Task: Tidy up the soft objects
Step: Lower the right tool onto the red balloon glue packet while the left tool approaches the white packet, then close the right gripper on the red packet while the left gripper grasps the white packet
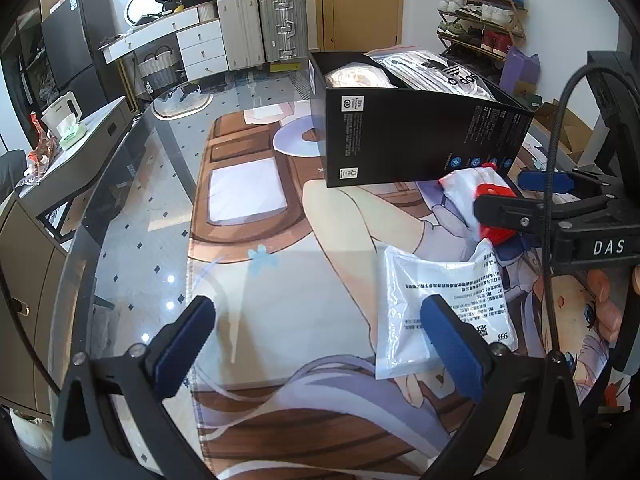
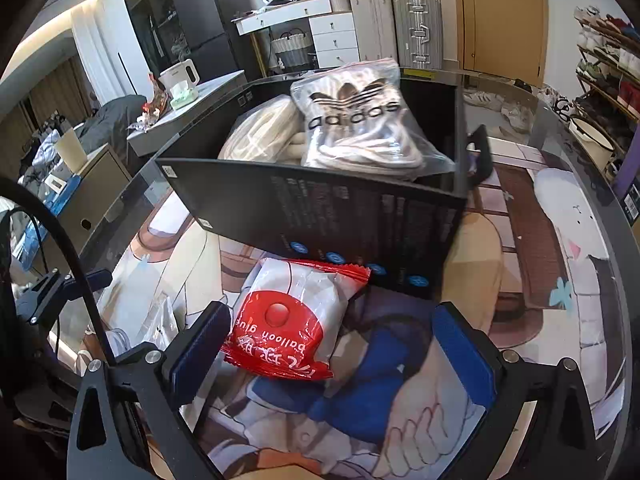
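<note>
Packing step: soft packets were going into the black box [image 2: 320,208]; the red and white packet [image 2: 288,320] looked like the next one to lift.
Right gripper [image 2: 332,344]: released, jaws spread wide, nothing held.
Left gripper [image 1: 320,344]: released too, jaws wide apart, empty.
Red packet position: lay on the printed mat [image 2: 532,240], touching the box's near wall, its near end between the right jaws but hard against the left pad [image 2: 204,344], well clear of the other pad.
Clear bag [image 1: 436,312]: lay flat on the mat, just beside the left gripper's right-hand pad [image 1: 452,348], partly behind it, off-centre rather than between the jaws.
Box contents: a sports-brand bag [image 2: 356,120] and a cream bundle [image 2: 260,132] were already inside, the bag poking above the rim.
Grip advice: shift right gripper so the packet sits mid-gap, close on the puffy middle, not the crimped edge; lift high enough to clear the box wall.
Risk: slick film could slip; box looked fairly full, so aim for the free corner.
</note>
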`<state>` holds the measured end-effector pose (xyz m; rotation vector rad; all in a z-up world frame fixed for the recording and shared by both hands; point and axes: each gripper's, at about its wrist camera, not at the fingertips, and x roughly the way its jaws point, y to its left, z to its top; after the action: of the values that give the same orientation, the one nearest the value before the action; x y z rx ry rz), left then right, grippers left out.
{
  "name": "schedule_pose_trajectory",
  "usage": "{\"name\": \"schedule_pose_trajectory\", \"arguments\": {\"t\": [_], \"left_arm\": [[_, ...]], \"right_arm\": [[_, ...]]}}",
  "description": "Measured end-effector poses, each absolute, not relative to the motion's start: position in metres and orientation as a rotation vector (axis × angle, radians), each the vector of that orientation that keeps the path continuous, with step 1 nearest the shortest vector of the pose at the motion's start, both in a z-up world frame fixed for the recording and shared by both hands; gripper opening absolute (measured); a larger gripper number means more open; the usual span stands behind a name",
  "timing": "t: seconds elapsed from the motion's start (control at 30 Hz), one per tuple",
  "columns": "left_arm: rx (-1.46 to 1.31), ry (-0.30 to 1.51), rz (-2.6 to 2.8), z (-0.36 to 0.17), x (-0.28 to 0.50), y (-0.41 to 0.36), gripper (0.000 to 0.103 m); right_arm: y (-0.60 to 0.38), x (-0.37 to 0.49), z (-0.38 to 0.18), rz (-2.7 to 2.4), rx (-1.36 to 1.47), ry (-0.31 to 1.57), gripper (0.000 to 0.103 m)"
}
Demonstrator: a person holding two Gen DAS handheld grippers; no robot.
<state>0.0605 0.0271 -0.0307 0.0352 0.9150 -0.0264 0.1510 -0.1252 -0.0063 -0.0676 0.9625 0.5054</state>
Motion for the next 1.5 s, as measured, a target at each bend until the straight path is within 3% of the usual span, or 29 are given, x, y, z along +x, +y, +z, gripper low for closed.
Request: {"name": "schedule_pose_trajectory", "arguments": {"t": [0.53,0.9,1.07,1.2,1.27,1.33,1.5], "left_arm": [[-0.023,0.912,-0.191,-0.022,0.057,0.0,0.103],[0.058,0.931,-0.177,-0.03,0.061,-0.025,0.103],[0.066,0.928,-0.18,-0.031,0.062,-0.03,0.101],[0.056,0.899,-0.187,-0.028,0.059,-0.027,0.086],[0.056,0.88,-0.199,-0.028,0.057,-0.027,0.075],[0.056,0.872,-0.213,-0.027,0.055,-0.028,0.068],[0.043,0.864,-0.234,-0.025,0.054,-0.027,0.062]], "right_arm": [[-0.184,0.134,-0.01,0.449,-0.116,0.951,0.102],[-0.173,0.132,-0.01,0.477,-0.179,0.928,0.1],[-0.168,0.128,-0.009,0.477,-0.218,0.914,0.079],[-0.165,0.123,-0.009,0.499,-0.229,0.901,0.067],[-0.164,0.121,-0.009,0.515,-0.235,0.894,0.057],[-0.163,0.118,-0.008,0.522,-0.247,0.888,0.056],[-0.164,0.116,-0.008,0.536,-0.247,0.877,0.052]]}}
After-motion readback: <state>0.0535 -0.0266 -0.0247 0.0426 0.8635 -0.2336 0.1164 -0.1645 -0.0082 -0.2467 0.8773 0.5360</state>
